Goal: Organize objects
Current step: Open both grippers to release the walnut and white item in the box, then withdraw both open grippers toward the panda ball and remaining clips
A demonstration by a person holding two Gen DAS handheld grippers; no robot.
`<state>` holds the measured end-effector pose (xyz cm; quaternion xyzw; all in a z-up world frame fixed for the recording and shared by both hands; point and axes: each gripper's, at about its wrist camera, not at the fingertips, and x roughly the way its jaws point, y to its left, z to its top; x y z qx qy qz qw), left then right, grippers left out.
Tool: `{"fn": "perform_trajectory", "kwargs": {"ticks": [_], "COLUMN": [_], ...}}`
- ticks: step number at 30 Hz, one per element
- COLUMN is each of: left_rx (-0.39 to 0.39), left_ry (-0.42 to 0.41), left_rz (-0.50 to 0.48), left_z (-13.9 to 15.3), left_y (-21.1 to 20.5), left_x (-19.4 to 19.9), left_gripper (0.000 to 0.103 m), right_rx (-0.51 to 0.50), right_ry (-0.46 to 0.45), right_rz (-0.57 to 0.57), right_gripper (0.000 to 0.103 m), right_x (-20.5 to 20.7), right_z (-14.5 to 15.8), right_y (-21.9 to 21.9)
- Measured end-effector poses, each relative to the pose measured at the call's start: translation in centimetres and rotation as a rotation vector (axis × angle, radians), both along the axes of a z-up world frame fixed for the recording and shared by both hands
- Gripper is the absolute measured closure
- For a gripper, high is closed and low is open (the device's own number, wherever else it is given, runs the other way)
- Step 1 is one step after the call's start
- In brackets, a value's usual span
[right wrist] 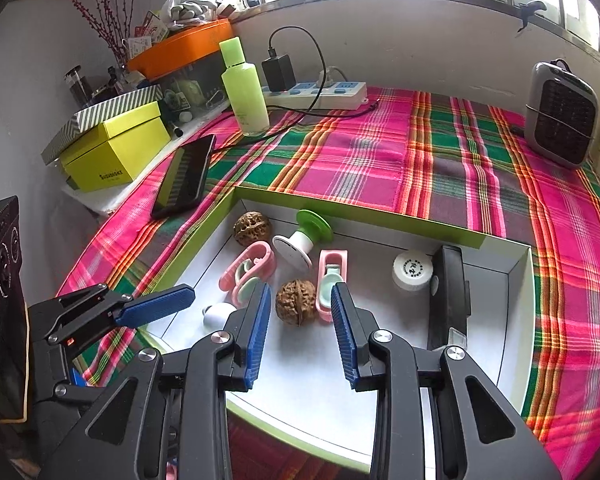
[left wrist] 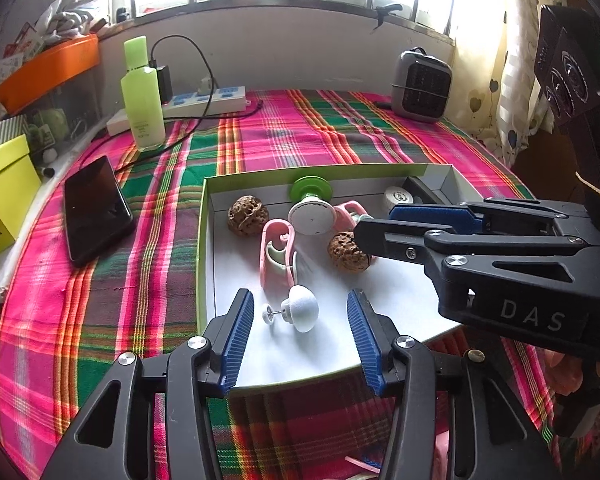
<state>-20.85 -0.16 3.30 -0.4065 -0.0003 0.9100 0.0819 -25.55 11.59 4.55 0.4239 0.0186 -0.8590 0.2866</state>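
Observation:
A shallow green-edged box [left wrist: 202, 240] [right wrist: 380, 216] on the plaid cloth holds small objects. Among them are two walnuts [left wrist: 247, 215] [left wrist: 348, 251] [right wrist: 296, 301], two pink clips [left wrist: 278, 254] [right wrist: 332, 280], a green-and-white suction knob [left wrist: 311, 206] [right wrist: 302, 240], a white round knob with a pin [left wrist: 298, 309] [right wrist: 216, 314], a white cap [right wrist: 412, 270] and a black bar [right wrist: 450, 292]. My left gripper [left wrist: 300, 312] is open around the white knob, not touching it. My right gripper [right wrist: 300, 300] is open, its tips either side of the near walnut. It reaches over the box in the left wrist view [left wrist: 384, 226].
A black phone [left wrist: 96, 210] [right wrist: 186, 176] lies left of the box. A green bottle [left wrist: 142, 94] [right wrist: 244, 88], power strip [left wrist: 204, 100] [right wrist: 316, 94] with cable and a grey heater [left wrist: 422, 86] [right wrist: 562, 118] stand at the back. Yellow boxes [right wrist: 116, 148] sit at the left edge.

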Motion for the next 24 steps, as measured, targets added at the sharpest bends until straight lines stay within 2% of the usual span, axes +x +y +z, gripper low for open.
{"fn": "perform_trajectory", "kwargs": {"ticks": [24], "left_rx": [0.022], "left_ry": [0.048], "left_rz": [-0.007], "left_z": [2.0], "left_y": [0.0], "left_x": [5.6], "left_gripper": [0.055], "right_rx": [-0.031], "right_ry": [0.068], "right_rz": [-0.085], "right_gripper": [0.069], "right_x": [7.1], "right_z": [1.6], "right_y": [2.7]}}
